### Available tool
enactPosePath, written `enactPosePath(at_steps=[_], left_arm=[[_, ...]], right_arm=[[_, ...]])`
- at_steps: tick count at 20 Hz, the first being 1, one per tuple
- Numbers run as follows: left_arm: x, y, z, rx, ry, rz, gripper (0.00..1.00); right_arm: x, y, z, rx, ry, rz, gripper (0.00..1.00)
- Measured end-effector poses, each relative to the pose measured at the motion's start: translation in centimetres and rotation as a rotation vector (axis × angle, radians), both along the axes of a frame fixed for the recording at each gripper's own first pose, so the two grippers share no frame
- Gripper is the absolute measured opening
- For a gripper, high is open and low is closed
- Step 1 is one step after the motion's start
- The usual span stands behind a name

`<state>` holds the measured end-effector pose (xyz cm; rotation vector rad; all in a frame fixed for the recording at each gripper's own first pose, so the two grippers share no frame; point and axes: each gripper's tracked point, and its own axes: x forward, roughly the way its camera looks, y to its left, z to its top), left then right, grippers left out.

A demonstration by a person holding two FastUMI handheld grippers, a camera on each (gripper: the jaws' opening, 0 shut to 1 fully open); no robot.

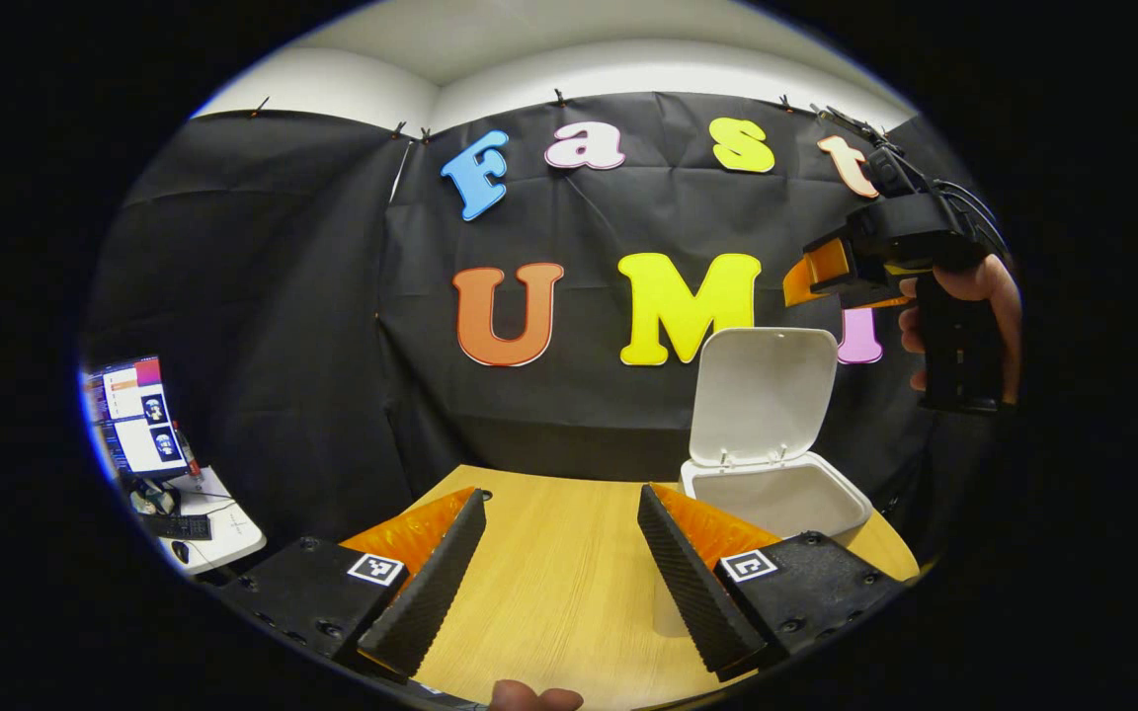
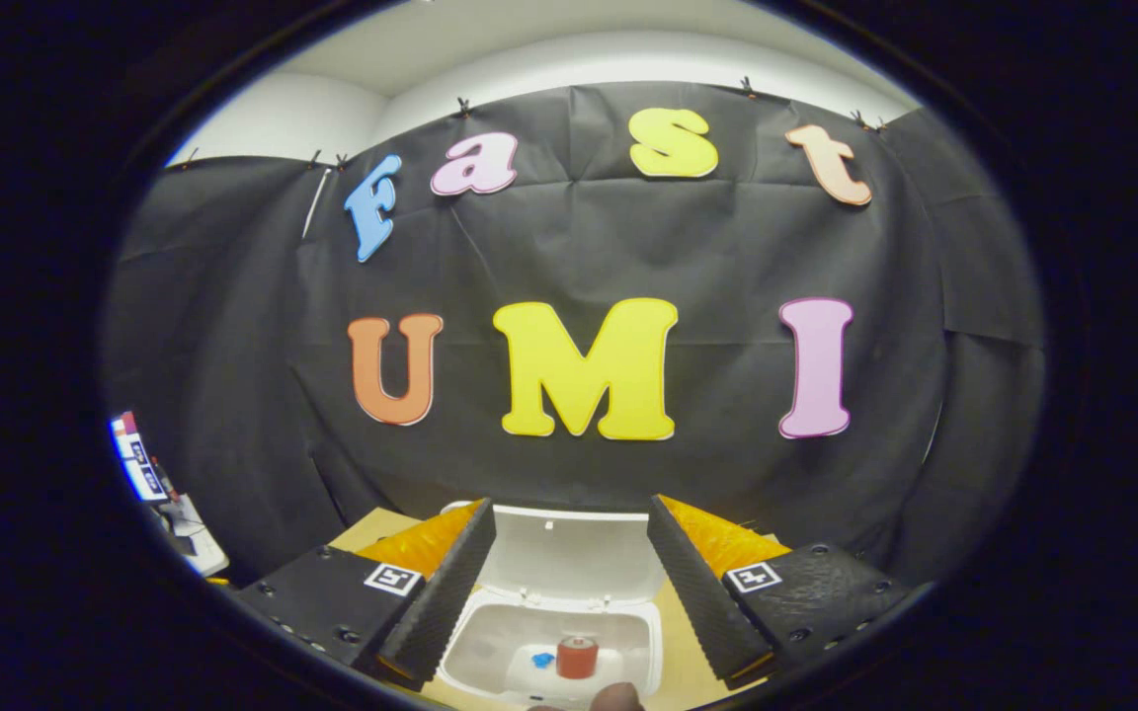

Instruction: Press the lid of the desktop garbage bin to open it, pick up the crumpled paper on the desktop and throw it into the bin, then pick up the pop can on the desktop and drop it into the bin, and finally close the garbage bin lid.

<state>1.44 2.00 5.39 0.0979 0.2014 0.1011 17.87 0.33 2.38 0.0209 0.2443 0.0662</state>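
the white plastic desktop bin [image 2: 549, 642] stands near the wooden tabletop's [image 1: 559, 592] far right corner, its light hinged lid [image 1: 762, 395] upright and the red pop can [image 2: 577, 657] inside. both the left gripper [image 1: 561, 568] and the right gripper [image 2: 571, 592] hold their jaws apart, empty. push the lid's top edge gently; it should swing easily.

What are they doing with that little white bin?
A person holds a hand-held gripper in each hand at a wooden table. The white bin stands open, lid up. The right hand-held gripper hangs open above it, holding nothing. Inside the bin is a red can and something small and blue. The left hand-held gripper is open over the table.
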Motion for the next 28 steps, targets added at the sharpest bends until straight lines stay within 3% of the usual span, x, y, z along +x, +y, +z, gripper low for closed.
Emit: enactPosePath(at_steps=[5, 14, 23, 28], left_arm=[[-0.4, 1.3, 0.5, 0.016, -0.012, 0.051, 1.0], [-0.2, 3.0, 0.7, 0.018, -0.015, 0.108, 1.0], [0.5, 2.9, 0.8, 0.027, -0.02, 0.1, 1.0], [0.4, 2.5, 1.0, 0.028, -0.021, 0.074, 1.0]], right_arm=[[3.8, 0.5, -0.2, -0.033, -0.003, 0.013, 0.93], [6.9, 1.7, -2.9, -0.01, 0.068, 0.027, 0.96], [7.1, 2.0, -4.2, 0.011, 0.109, 0.024, 0.96], [5.3, 2.0, -4.5, 0.027, 0.121, 0.017, 0.95]])
